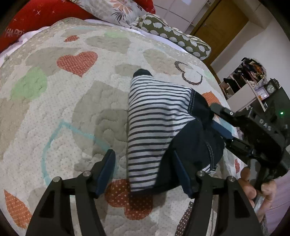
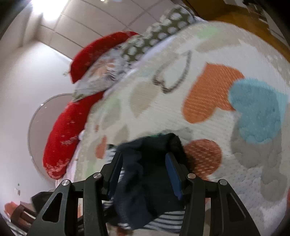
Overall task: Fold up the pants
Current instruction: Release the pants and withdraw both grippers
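Note:
The pants [image 1: 154,116] are a folded bundle of white cloth with navy stripes and a dark navy part, lying on the quilted bed cover [image 1: 72,101]. My left gripper [image 1: 144,172] stands open over the near end of the bundle; its left pad [image 1: 107,168] is clear of the cloth and its right pad sits at the dark fold. My right gripper [image 1: 213,118] comes in from the right at the dark part. In the right wrist view, which is blurred, the right gripper [image 2: 145,170] is open with the dark cloth [image 2: 148,181] lying loose between its pads.
Red [image 1: 45,14], floral [image 1: 119,10] and olive dotted [image 1: 174,34] pillows line the far edge of the bed. Beyond the bed's right edge are a wooden door [image 1: 221,21] and a shelf with a clock [image 1: 253,85]. A person's hand [image 1: 253,187] holds the right gripper's handle.

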A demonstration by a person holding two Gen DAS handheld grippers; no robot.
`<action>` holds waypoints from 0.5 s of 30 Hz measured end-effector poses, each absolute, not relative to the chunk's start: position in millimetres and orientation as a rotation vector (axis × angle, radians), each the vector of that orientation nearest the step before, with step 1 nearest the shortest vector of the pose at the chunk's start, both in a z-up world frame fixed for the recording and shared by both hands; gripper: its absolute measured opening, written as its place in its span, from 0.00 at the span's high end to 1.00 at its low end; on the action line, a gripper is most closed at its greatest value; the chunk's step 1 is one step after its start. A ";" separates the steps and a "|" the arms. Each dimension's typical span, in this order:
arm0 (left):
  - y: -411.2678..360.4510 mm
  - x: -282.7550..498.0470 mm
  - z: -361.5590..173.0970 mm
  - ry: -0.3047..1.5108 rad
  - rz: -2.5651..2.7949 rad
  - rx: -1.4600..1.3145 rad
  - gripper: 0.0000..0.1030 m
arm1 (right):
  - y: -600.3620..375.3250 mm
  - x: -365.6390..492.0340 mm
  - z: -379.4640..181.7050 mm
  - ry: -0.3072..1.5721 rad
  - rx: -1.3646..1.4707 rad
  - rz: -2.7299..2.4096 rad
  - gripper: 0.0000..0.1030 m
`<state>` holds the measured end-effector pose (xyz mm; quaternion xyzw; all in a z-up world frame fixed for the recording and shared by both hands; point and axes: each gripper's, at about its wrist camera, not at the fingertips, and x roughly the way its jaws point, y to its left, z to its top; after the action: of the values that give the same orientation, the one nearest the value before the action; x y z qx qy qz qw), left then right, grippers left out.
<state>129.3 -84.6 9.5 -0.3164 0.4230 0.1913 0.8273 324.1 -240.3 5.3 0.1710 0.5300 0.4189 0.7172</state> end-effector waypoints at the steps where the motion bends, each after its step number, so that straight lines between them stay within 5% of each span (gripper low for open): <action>1: -85.6 126.6 13.2 0.894 0.407 -0.666 0.38 | -244.6 325.8 2.4 1.180 0.379 0.905 0.48; 8: -112.3 92.3 48.4 0.828 0.498 -0.539 0.26 | -284.5 303.4 32.2 1.101 0.411 0.953 0.45; 15: -154.7 55.8 75.5 0.744 0.607 -0.397 0.24 | -326.6 235.4 38.3 1.004 0.281 0.877 0.43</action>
<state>55.8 -154.7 75.5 -0.1898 0.3554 0.2900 0.8681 235.4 -326.6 38.3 0.1297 0.4640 0.4055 0.7768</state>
